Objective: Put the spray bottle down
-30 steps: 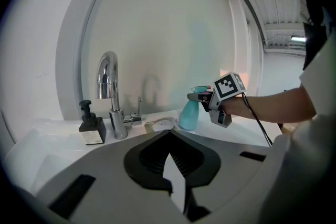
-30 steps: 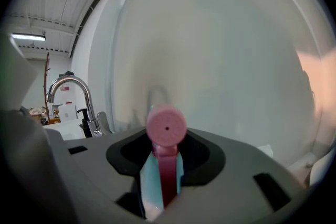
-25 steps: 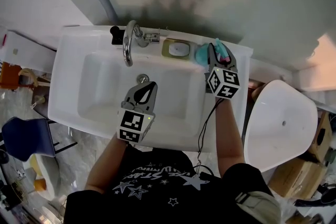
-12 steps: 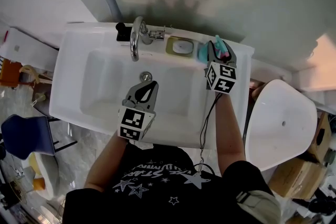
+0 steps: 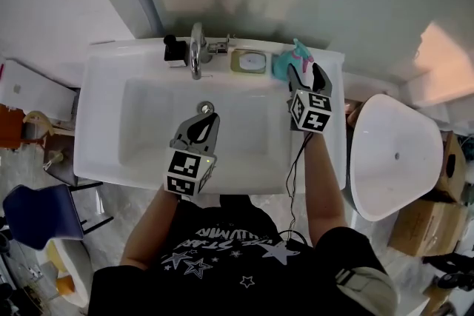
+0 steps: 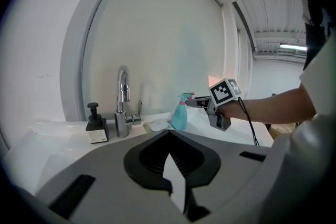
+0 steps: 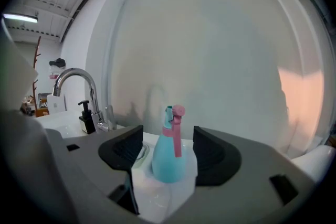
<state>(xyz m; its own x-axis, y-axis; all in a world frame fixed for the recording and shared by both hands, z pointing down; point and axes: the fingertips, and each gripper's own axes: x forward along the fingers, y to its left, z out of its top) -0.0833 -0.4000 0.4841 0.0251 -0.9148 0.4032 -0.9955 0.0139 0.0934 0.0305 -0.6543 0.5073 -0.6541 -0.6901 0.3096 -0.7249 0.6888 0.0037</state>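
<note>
The right tongs [image 5: 306,72] have just been opening and are now standing wide, and the teal spray bottle [image 7: 169,160] with its pink trigger is standing upright between the pads, with a gap showing on each side. The bottle is resting on the back ledge of the white sink [image 5: 104,100], just beside the soap dish [image 5: 249,61] on the side away from the faucet [image 5: 196,52]. The left tongs [image 5: 207,116] are hanging over the basin, jaws closed together and gripping nothing.
</note>
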